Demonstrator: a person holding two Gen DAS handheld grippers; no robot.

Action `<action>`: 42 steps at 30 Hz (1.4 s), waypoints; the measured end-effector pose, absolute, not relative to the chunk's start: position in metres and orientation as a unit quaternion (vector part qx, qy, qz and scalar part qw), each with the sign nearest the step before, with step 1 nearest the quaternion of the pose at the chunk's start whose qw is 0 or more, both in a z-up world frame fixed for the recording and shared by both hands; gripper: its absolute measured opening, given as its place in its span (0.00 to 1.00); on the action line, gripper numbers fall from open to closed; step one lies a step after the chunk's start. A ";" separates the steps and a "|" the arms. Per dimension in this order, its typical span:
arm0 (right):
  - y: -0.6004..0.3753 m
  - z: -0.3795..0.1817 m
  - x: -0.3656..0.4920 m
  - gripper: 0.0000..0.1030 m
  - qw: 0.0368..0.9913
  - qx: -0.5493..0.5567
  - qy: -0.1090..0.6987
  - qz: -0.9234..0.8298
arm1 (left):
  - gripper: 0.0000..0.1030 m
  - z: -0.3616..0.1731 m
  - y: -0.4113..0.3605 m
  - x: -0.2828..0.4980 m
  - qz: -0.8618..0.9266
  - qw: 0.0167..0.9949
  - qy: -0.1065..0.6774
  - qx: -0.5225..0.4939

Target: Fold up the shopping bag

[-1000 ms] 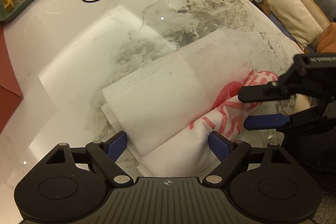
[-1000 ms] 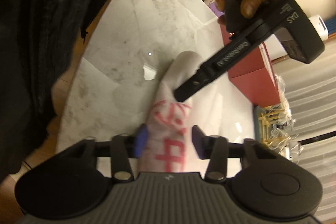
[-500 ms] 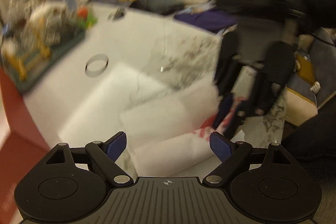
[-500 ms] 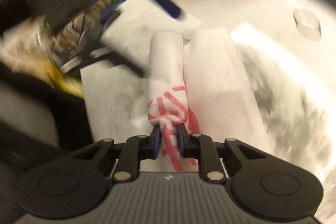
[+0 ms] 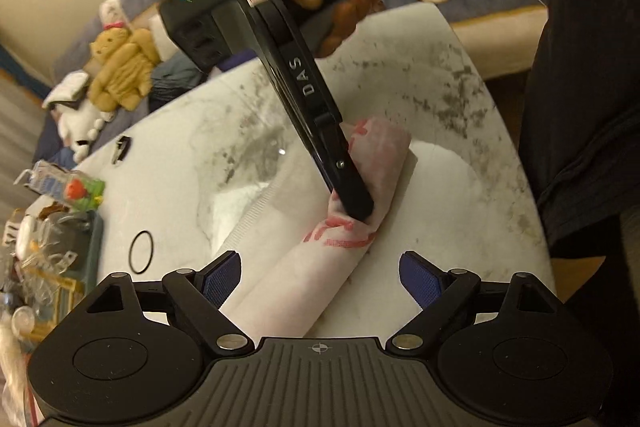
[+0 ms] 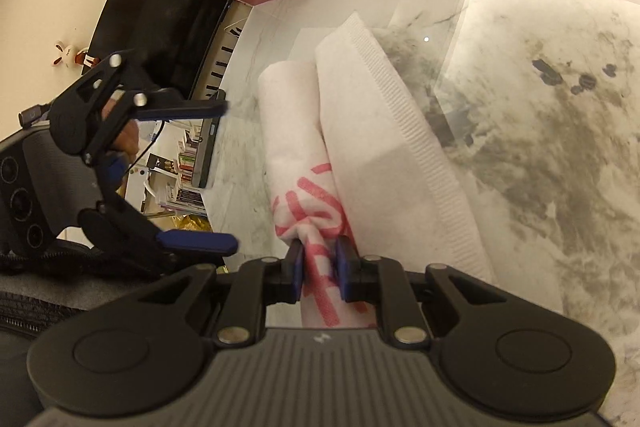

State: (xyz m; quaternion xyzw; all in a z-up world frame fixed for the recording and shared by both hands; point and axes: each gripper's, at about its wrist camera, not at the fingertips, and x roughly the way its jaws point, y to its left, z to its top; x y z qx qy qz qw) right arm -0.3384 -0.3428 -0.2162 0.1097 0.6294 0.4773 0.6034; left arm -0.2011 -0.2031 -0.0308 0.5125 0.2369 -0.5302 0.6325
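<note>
The right gripper (image 6: pixel 319 269) is pinching its blue pads (image 6: pixel 296 269) on the red-printed end of the rolled shopping bag (image 6: pixel 296 131), while the left gripper (image 5: pixel 320 277) is hanging wide open, holding nothing. To fold cleanly, the pinch should probably be staying firm and low. The bag is lying on the marble table (image 6: pixel 540 147), running from lower centre toward upper centre in the right wrist view.

The right tool (image 6: pixel 319 269), whose jaws stood apart around the white rolled fabric shopping bag with red print (image 6: pixel 316 195) a second ago, has pinched its printed end and rolled over; the left tool (image 5: pixel 320 277) has drawn back.
</note>
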 end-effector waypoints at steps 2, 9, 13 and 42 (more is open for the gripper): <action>-0.345 -0.216 -0.340 0.14 0.603 0.113 0.629 0.476 | 0.79 -0.036 -0.210 -0.196 -0.529 0.616 0.243 0.530; -0.369 -0.209 -0.333 0.14 0.612 0.124 0.622 0.473 | 0.60 -0.050 -0.205 -0.179 -0.536 0.607 0.311 0.499; -0.367 -0.206 -0.330 0.14 0.608 0.111 0.625 0.477 | 0.60 -0.055 -0.202 -0.176 -0.519 0.628 0.361 0.455; -0.365 -0.199 -0.310 0.11 0.584 0.084 0.656 0.471 | 0.60 -0.068 -0.157 -0.097 -0.422 0.697 0.571 0.098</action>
